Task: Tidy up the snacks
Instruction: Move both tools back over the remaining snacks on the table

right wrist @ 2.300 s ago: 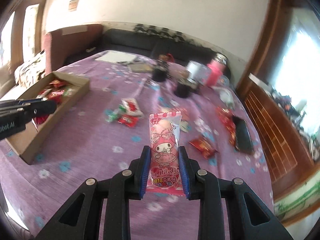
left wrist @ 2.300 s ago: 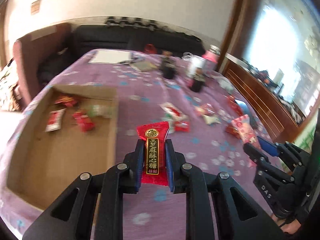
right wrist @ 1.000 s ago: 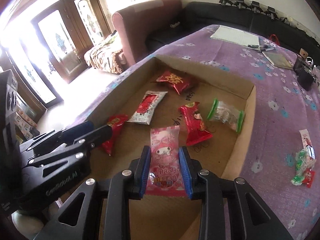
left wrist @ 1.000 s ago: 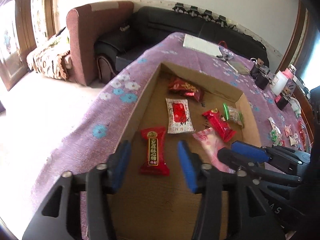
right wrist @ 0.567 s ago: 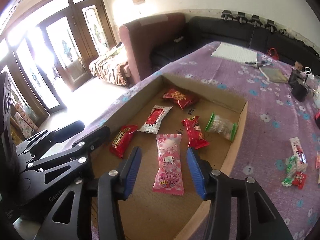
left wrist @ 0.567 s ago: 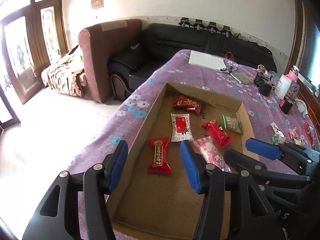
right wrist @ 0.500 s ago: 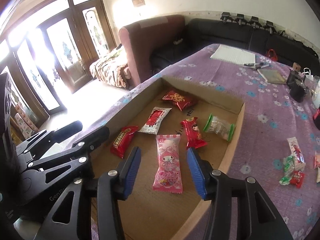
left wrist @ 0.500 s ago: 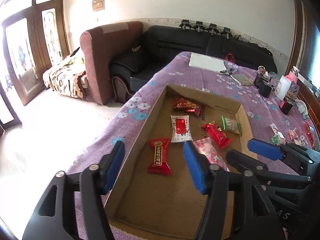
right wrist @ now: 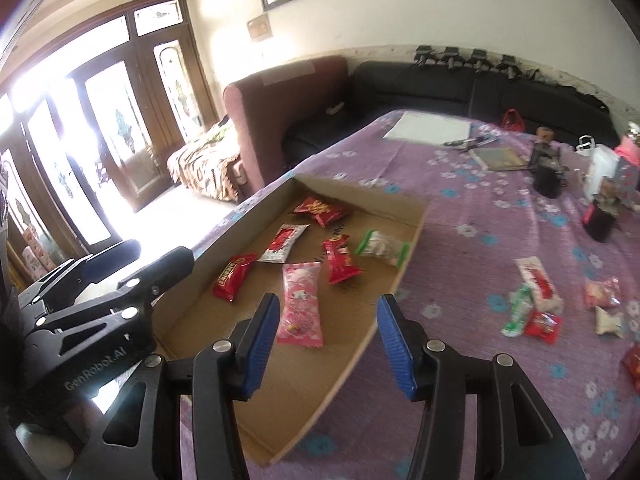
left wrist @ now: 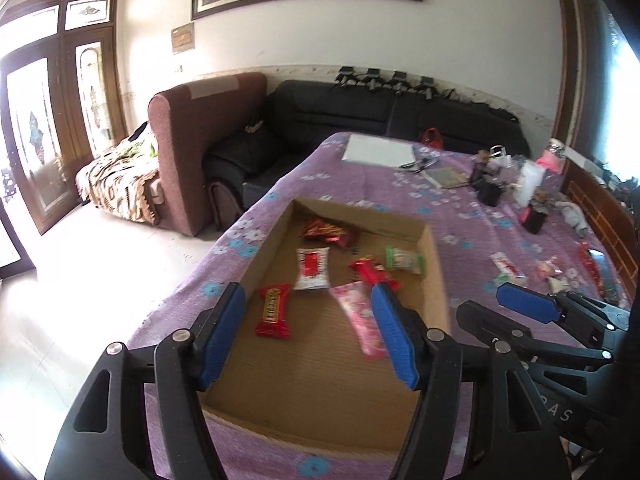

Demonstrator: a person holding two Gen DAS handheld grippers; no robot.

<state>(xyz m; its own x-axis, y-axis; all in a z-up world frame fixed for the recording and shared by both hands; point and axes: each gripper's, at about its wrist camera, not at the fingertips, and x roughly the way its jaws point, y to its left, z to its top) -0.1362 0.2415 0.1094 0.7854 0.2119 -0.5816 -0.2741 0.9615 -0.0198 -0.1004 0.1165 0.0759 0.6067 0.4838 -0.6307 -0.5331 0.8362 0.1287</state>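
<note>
Left gripper (left wrist: 308, 332): hanging above the near end of the cardboard box (left wrist: 434, 264), jaws spread wide apart and gripping nothing.
Right gripper (right wrist: 328, 340): hovering over the box's near right wall, jaws wide apart, carrying nothing.
Cardboard box: sitting on the worktop (right wrist: 472, 216), which is wearing a purple flowered cloth.
Red candy bar (left wrist: 274, 311): lying flat on the box floor toward the left wall, showing between the left gripper's fingers.
Pink character packet (right wrist: 302, 304): lying flat inside the box, just right of the red candy bar.
Other snacks in box: a white-and-red packet (right wrist: 283, 243), a red packet (right wrist: 339, 261), a green-ended clear packet (right wrist: 383, 248) and a red bag (right wrist: 320, 210) are resting farther back.
Loose snacks (right wrist: 536, 300): lying scattered on the cloth, right of the box and apart from it.
</note>
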